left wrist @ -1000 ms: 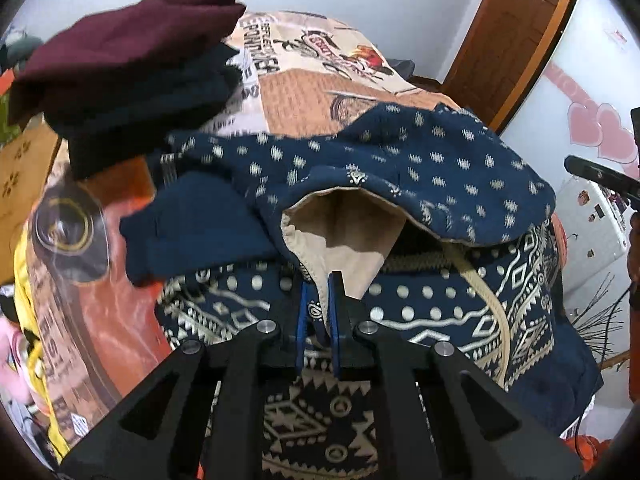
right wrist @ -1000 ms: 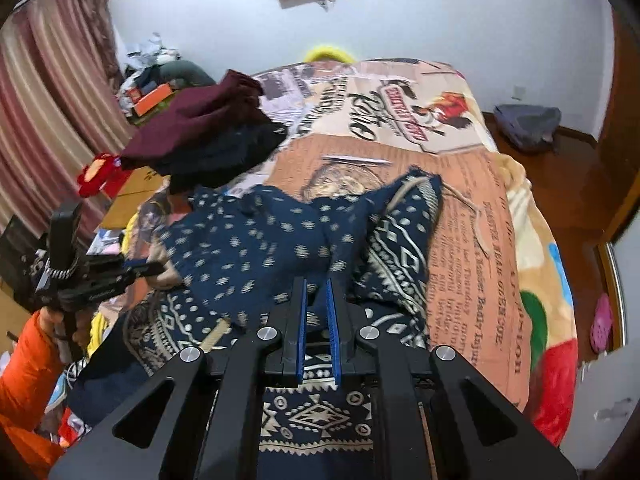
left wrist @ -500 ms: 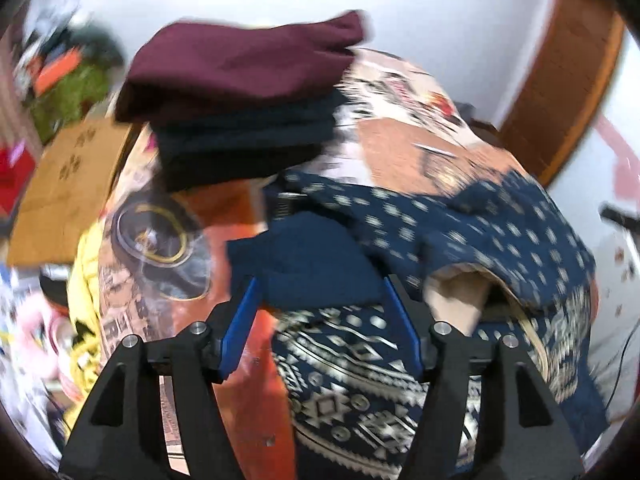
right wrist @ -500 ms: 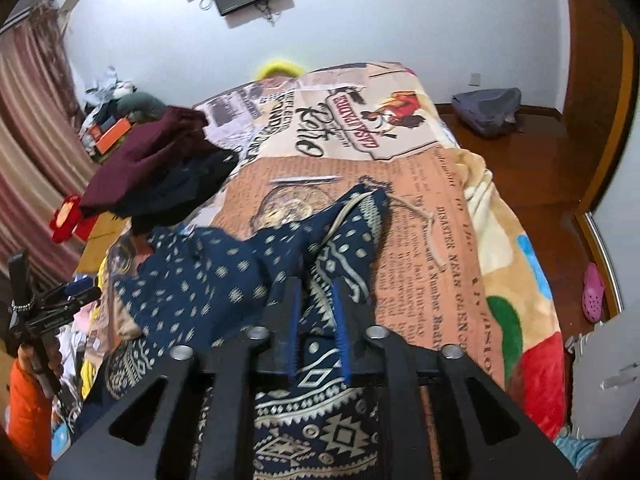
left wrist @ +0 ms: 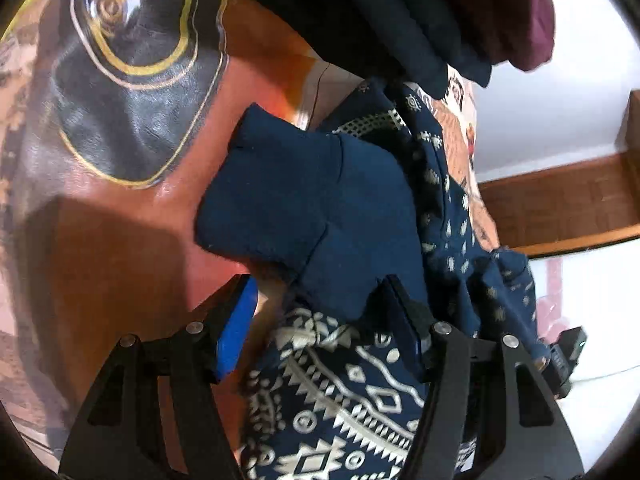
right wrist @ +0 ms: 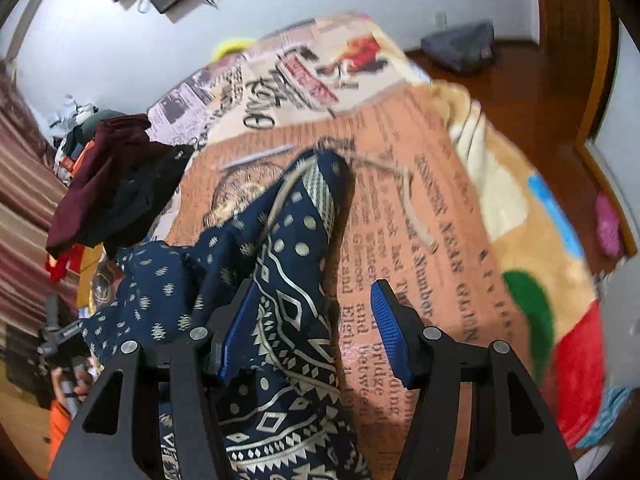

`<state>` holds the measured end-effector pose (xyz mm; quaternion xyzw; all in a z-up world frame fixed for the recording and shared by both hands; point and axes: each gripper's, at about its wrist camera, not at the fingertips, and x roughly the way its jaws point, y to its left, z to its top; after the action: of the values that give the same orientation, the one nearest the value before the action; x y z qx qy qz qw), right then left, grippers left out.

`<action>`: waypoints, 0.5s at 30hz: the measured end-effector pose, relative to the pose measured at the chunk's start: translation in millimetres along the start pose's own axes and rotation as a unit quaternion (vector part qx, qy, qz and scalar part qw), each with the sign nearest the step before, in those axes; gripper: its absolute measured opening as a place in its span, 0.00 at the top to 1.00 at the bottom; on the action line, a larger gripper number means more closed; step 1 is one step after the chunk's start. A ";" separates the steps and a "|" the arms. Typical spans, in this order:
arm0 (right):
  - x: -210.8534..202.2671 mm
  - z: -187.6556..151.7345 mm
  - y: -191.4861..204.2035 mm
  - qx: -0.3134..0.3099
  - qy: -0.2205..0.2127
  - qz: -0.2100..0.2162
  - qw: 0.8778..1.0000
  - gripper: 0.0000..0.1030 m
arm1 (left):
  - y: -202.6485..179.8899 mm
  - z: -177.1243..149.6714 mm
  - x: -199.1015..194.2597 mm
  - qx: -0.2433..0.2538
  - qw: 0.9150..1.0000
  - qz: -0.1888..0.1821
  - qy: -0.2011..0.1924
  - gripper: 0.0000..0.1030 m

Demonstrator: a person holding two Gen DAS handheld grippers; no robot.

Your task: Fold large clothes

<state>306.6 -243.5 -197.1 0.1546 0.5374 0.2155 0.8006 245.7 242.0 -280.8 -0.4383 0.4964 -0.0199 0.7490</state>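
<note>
Printed fleece blanket (right wrist: pixel 460 200) covers the bed; navy patterned garment (right wrist: pixel 288 280) lies crumpled on it beside a stack of folded clothes (right wrist: pixel 108 184). Left gripper (left wrist: pixel 320 320) jaws apart, straddling the garment's plain navy flap (left wrist: pixel 304 208), not clamping. Right gripper (right wrist: pixel 312 332) jaws opening, cloth loose between them.

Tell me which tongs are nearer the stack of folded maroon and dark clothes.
Left. The left tongs, open over the patterned garment, have the stack just beyond them. The right tongs, opening, see it far across the bed.
</note>
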 end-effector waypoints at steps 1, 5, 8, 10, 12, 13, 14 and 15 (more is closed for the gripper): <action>2.8 -1.8 0.7 0.002 0.003 0.006 1.000 0.47 | -2.6 1.1 1.2 0.004 1.000 -0.003 -0.002 0.39; 11.7 -1.7 2.7 -0.003 0.000 0.017 1.000 0.47 | -20.2 3.7 9.6 0.032 0.999 0.001 -0.004 0.39; 22.7 2.0 6.0 -0.014 0.023 0.060 0.998 0.60 | -43.5 -0.2 17.8 0.087 0.995 0.041 -0.010 0.39; 29.2 4.9 5.8 -0.009 0.029 0.054 0.998 0.70 | -54.4 -2.1 22.5 0.113 0.992 0.051 -0.013 0.43; 32.6 8.3 4.7 -0.001 0.036 0.061 0.997 0.77 | -62.1 -2.0 23.9 0.124 0.991 0.044 -0.013 0.60; 33.3 10.6 3.6 0.007 0.040 0.069 0.997 0.80 | -64.2 -1.7 22.8 0.125 0.991 0.047 -0.017 0.66; 34.1 12.8 5.4 0.008 0.042 0.072 0.996 0.82 | -66.7 -1.5 22.1 0.127 0.990 0.053 -0.021 0.69; 32.4 16.5 8.8 0.003 0.040 0.069 0.997 0.84 | -69.2 -1.2 21.2 0.132 0.989 0.057 -0.025 0.75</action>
<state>330.9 -219.6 -212.4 0.1850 0.5573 0.2749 0.7614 283.6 188.8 -249.5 -0.3072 0.4946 -0.0310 0.8124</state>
